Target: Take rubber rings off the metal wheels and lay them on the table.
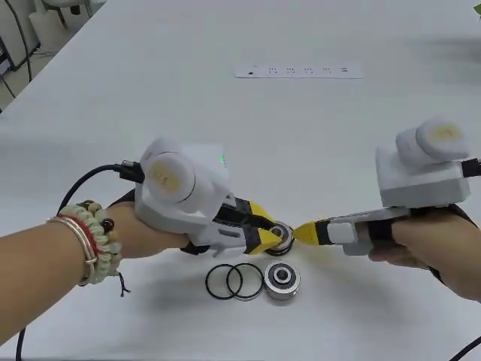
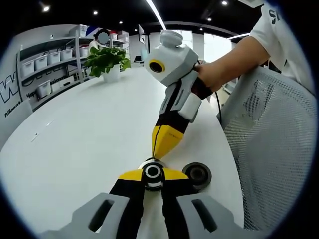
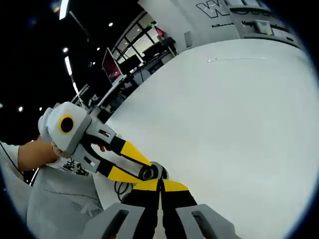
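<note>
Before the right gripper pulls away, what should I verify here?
1. Left gripper shut on the held wheel: ok.
2. Right gripper tip against that wheel's rim: ok.
3. Right jaws pinching rubber rather than metal: cannot tell.
4. Two loose rings lying flat on the table: ok.
5. Second wheel resting on the table beside the rings, below both grippers: ok.

Two overlapping black rubber rings (image 1: pixel 234 280) and a metal wheel (image 1: pixel 282 279) just beside them are laid on the white table (image 1: pixel 323 150), near the left gripper (image 1: pixel 276 235) tips; a power strip (image 1: pixel 298 71) is set well beyond.
</note>
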The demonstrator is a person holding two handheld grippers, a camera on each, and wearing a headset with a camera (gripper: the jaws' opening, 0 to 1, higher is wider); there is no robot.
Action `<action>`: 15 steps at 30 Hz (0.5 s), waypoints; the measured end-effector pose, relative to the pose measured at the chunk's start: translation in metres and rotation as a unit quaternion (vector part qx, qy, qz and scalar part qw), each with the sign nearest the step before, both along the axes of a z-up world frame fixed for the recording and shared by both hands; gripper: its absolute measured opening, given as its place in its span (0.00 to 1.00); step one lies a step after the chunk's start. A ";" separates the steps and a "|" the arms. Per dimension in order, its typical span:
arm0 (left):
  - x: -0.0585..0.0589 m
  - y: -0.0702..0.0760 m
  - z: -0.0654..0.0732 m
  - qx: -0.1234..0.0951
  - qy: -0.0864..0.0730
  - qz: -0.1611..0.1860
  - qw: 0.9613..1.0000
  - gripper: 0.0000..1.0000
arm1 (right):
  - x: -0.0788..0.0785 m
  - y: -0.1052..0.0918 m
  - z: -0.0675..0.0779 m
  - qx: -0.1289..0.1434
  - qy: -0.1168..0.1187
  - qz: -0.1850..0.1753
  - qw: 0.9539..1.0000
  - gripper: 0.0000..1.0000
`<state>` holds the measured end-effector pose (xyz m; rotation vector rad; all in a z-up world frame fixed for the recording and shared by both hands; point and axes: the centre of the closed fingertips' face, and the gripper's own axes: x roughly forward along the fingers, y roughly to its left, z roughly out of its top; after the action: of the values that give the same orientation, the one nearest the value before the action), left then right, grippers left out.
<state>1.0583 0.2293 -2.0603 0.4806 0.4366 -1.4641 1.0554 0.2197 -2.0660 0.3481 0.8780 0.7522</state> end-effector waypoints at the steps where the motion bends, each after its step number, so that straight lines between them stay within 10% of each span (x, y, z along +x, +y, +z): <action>1: 0.000 0.000 0.000 -0.001 0.000 -0.001 1.000 0.07 | -0.002 0.002 0.000 -0.005 -0.004 0.010 1.000 0.00; 15: -0.001 0.001 0.000 -0.014 0.002 0.007 1.000 0.08 | -0.003 0.007 0.005 -0.032 -0.030 0.029 0.999 0.00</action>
<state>1.0576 0.2299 -2.0601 0.4529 0.4211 -1.4565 1.0522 0.2264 -2.0609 0.2432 0.8563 0.7820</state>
